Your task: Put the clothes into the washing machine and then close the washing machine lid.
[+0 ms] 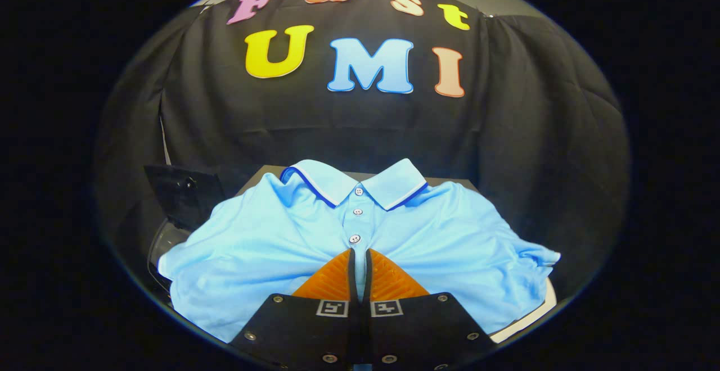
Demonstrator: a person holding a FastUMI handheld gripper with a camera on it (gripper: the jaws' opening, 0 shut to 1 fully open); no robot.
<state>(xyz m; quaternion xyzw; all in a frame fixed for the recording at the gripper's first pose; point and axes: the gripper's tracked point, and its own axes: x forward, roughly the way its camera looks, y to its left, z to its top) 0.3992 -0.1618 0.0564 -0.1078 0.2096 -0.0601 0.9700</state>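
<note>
Where the two fingers nearly meet, the tool [359,258] is pinched on a fold of the light-blue short-sleeved polo shirt [270,241], gripping the fabric just below the lowest button of its placket. The shirt lies spread, front up, over a pale counter [529,317], one sleeve hanging past the counter's edge. Its blue-and-white-trimmed collar lies toward the far edge. Beside the shirt's other sleeve stands a dark, glossy object [183,194], too dim to identify.

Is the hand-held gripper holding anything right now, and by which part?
Yes: the hand-held gripper is shut on the light blue polo shirt, pinching the button placket just below the lowest visible button.
</note>
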